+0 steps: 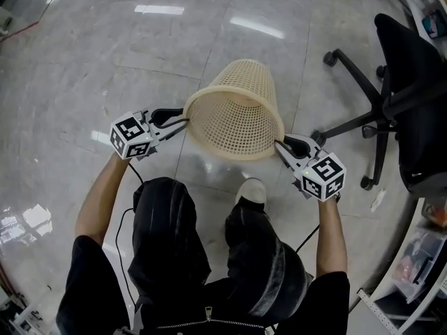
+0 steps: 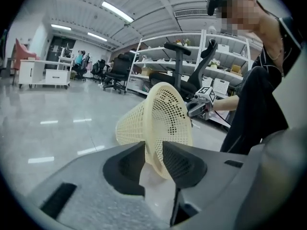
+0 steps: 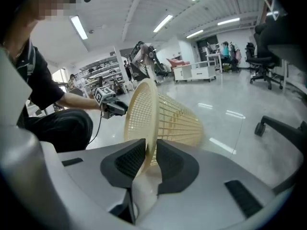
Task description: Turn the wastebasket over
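Clamping the cream mesh wastebasket [image 1: 241, 103] by its rim, your left gripper [image 1: 183, 122] and right gripper [image 1: 278, 144] have fingers [image 2: 180, 159] pinched nearly together; it's tipped sideways over the floor [image 1: 105, 61], mouth toward you, showing only mesh.

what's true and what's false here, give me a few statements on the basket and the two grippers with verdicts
1. The wastebasket stands upright on its base. False: it is tipped over, with its open mouth toward the grippers.
2. The left gripper has the wastebasket's rim between its jaws. True.
3. The right gripper hangs clear of the wastebasket. False: its jaws are closed on the rim, on the side opposite the left gripper.
4. An office chair stands at the right of the head view. True.
5. The wastebasket has solid walls. False: they are open mesh.
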`<action>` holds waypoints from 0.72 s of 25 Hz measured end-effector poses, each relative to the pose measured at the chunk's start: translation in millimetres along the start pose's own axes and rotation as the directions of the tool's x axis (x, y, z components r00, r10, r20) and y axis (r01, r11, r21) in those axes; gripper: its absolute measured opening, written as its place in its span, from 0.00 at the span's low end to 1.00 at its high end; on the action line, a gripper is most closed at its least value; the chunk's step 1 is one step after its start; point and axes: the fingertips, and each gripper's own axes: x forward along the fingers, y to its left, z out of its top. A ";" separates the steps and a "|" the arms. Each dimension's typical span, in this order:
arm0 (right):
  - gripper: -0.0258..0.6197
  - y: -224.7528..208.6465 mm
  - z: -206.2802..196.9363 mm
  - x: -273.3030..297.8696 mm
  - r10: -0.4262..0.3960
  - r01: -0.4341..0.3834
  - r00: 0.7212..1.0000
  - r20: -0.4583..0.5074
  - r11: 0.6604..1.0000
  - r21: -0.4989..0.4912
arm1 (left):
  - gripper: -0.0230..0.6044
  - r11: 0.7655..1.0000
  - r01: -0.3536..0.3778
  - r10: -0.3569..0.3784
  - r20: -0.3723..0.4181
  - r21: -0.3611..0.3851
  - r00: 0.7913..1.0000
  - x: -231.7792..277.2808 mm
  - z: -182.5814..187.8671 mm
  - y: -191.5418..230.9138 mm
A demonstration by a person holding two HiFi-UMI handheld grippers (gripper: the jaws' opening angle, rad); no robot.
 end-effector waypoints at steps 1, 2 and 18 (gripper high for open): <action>0.16 8.5 -9.1 3.0 0.028 -0.028 0.999 -0.025 1.000 -0.006 | 0.22 1.000 0.020 -0.020 -0.012 -0.011 1.000 -2.1 -9.0 -4.6; 0.16 16.6 -17.0 6.1 0.050 -0.051 0.998 -0.045 0.999 -0.010 | 0.22 0.999 0.036 -0.037 -0.021 -0.016 0.999 -4.2 -16.5 -9.2; 0.23 49.4 -48.8 2.1 0.109 -0.109 0.991 -0.072 0.994 0.001 | 0.21 0.995 0.090 -0.089 -0.041 0.033 0.995 -22.5 -58.3 -49.5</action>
